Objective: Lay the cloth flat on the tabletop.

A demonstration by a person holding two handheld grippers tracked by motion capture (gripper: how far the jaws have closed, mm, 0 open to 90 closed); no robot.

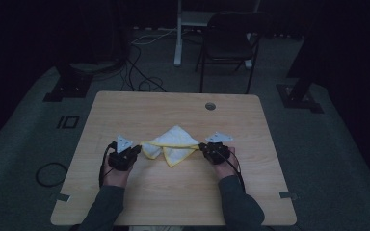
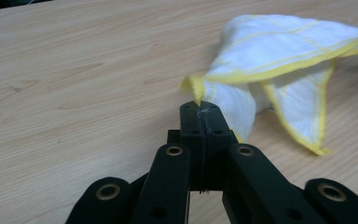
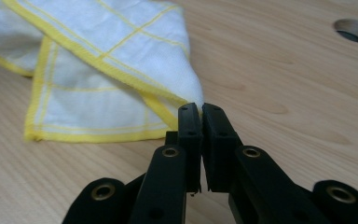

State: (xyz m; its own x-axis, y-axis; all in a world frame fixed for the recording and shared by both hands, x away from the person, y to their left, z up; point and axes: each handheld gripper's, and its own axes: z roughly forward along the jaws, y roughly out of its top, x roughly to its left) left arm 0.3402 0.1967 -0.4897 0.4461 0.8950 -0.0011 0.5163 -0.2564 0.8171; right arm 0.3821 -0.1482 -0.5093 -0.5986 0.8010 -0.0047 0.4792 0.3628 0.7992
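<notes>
A white cloth with yellow edging (image 1: 173, 144) lies crumpled in the middle of the wooden table (image 1: 173, 192), stretched between both grippers. My left gripper (image 1: 137, 148) is shut on the cloth's left corner; in the left gripper view the cloth (image 2: 279, 56) rises from the pinched tip of the left gripper (image 2: 200, 106). At the cloth's right end my right gripper (image 1: 202, 147) is shut on the opposite corner. In the right gripper view the cloth (image 3: 107, 60) fans out to the left from the closed right gripper (image 3: 199, 108).
A round cable hole (image 1: 210, 106) sits near the table's far edge, also the cable hole (image 3: 356, 30) at the top right of the right gripper view. Beyond the table stand a dark chair (image 1: 229, 43) and floor cables (image 1: 139, 72). Bare wood surrounds the cloth.
</notes>
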